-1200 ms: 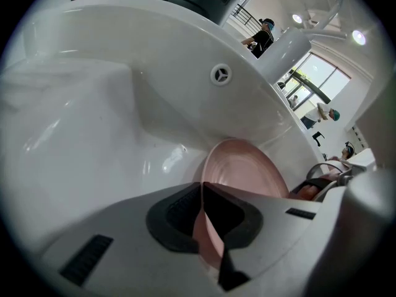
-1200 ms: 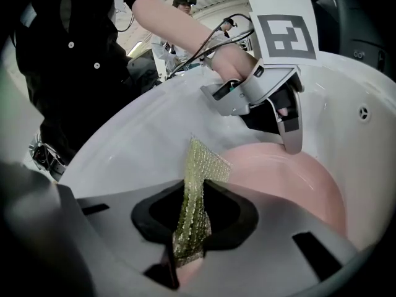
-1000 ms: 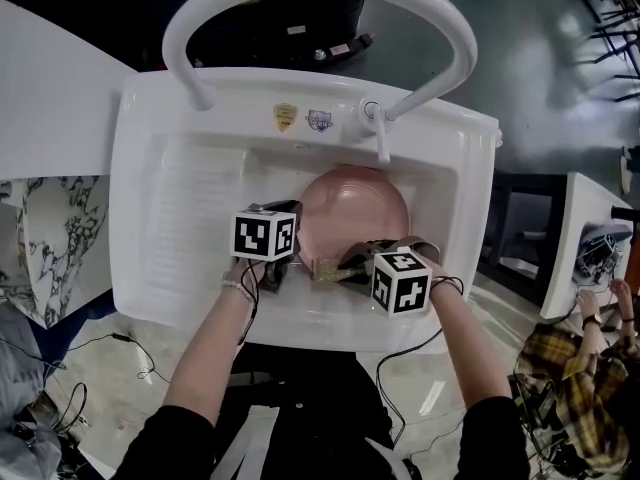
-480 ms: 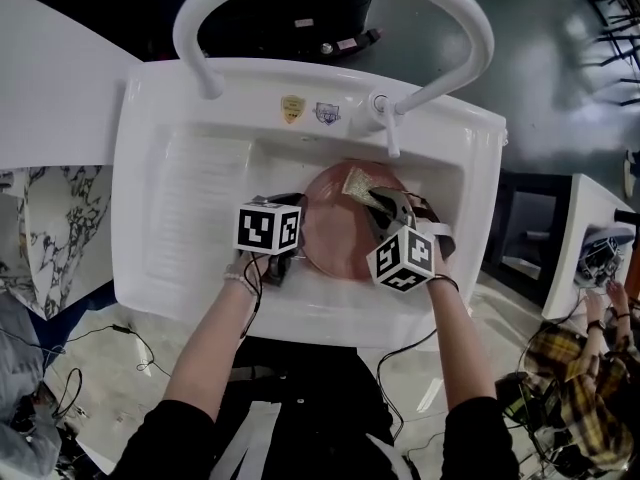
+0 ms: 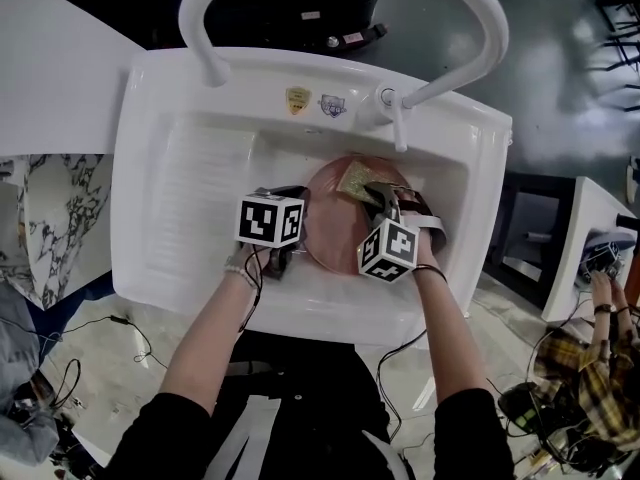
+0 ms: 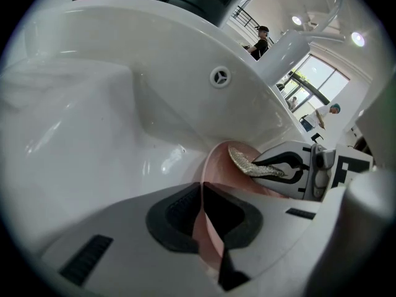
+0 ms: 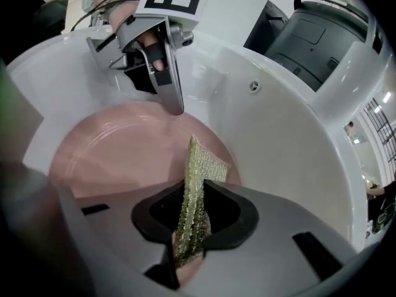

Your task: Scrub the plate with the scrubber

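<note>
Beneath right claw point(image 5: 373, 195), plate point(image 5: 328, 220) half hidden

My head camera looks steeply down on the glossy white sink point(image 5: 190, 183); both gripper views, close in, share its round pink plate point(image 5: 335, 223).

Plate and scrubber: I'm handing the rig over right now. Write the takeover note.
Left gripper: shut on the rim of the plate, at its left side in the head view, steadying it in the sink.
Right gripper: shut on the scrubber, whose free end lies against the far part of the plate.
Done: both grips made, scrubber on the plate. How much has been scrubbed cannot be told.
Left: work the scrubber across the plate's face while the left gripper holds the rim.
</note>
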`<act>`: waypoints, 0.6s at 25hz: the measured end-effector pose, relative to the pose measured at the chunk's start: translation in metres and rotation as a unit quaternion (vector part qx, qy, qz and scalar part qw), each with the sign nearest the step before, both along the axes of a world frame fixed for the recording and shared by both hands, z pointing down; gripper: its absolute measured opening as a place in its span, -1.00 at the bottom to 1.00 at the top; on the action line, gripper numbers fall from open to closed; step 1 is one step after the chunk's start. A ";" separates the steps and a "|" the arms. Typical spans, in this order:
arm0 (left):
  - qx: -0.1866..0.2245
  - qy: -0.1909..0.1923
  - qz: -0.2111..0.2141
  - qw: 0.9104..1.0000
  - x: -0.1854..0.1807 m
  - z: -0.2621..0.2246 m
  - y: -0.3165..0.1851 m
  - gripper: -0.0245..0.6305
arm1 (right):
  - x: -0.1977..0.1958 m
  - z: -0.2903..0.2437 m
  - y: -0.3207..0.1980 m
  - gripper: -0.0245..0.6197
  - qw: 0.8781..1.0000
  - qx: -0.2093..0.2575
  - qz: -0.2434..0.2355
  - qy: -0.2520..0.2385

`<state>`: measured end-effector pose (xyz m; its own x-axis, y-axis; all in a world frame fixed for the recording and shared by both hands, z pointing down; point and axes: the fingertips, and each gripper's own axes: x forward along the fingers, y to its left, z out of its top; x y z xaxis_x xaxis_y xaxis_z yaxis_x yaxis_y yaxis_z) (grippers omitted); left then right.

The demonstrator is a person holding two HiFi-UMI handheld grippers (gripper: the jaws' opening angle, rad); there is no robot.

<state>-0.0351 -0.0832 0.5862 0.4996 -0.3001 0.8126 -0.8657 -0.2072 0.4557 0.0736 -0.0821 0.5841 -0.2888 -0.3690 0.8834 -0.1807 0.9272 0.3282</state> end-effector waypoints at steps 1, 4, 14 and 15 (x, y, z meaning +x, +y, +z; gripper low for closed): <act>0.000 0.000 -0.001 1.000 0.000 0.000 0.000 -0.87 | -0.001 0.002 0.002 -0.69 1.000 -0.005 -0.006 -0.001; 0.000 0.001 -0.002 1.000 0.000 -0.001 0.000 -0.87 | -0.005 0.002 0.007 -0.69 0.999 -0.026 -0.013 -0.019; 0.001 0.001 -0.001 1.000 -0.001 0.000 0.000 -0.87 | -0.014 -0.001 0.038 -0.69 0.993 -0.092 -0.049 -0.047; 0.001 0.001 -0.002 1.000 -0.001 0.000 0.000 -0.87 | -0.015 -0.002 0.043 -0.69 0.992 -0.100 -0.054 -0.049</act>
